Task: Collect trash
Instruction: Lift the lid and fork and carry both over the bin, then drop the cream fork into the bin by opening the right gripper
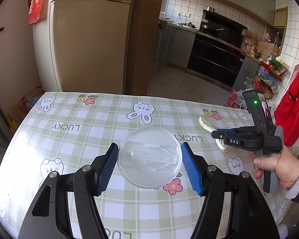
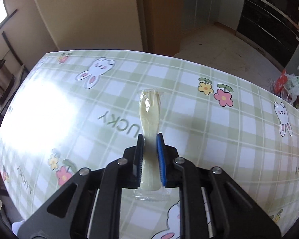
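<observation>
The table point(image 1: 49, 131) carries nothing between the two hands. The left gripper point(image 1: 149, 157) holds a clear lid point(image 1: 149, 157), fingers point(image 1: 107, 169) pressing its rim at 9 and 3 o'clock. The right gripper point(image 2: 150, 159) has narrow fingers clamped on a wrapped fork point(image 2: 149, 111), long axis running 6 to 12 o'clock, tines ahead. Both pieces seem ready to carry off.
</observation>
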{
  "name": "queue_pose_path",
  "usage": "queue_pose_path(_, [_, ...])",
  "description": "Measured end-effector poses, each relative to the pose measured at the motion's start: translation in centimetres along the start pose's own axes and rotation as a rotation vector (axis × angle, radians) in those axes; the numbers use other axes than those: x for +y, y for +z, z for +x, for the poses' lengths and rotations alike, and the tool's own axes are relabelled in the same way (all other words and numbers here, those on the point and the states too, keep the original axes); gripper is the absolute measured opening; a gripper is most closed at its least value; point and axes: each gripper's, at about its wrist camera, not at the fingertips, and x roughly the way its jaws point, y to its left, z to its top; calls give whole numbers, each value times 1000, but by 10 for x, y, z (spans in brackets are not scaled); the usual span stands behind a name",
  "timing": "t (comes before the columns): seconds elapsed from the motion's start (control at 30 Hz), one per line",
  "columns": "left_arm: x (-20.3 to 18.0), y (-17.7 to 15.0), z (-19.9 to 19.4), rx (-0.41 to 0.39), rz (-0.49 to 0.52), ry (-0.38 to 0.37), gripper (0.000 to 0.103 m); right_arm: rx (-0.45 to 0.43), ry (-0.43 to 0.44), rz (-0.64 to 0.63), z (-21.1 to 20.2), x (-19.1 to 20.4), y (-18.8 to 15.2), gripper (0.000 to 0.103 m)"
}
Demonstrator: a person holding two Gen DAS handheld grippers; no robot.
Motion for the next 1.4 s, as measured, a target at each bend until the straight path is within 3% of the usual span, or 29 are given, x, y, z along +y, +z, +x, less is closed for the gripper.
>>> queue_pose_path(0.17, [-18,-21,-60,-46,-9,0,63,-103,77,-109,-69,44,-37,17])
queue_pose_path(0.4, [-38,-56,-145,-96,-21,-8,63,-210,174,-154,-156,83,-96,17])
queue_pose_path(0.63, [-45,-104,-217,-112,-32,4,63,-293,267,-159,-231,102,-165,17])
queue_pose_path(0.73, [-42,-125,-244,-114,-90,-4,63,-310,278,-174,-253,107,-193,17])
queue_pose_path(0.9, [-38,-154,-278,-115,-180,-27,63,-331,319,-138,-278,107,-234,17])
queue_pose_path(1.4, [-63,-224,-333,-94,-109,-19,63,-304,349,-130,-290,133,-340,17])
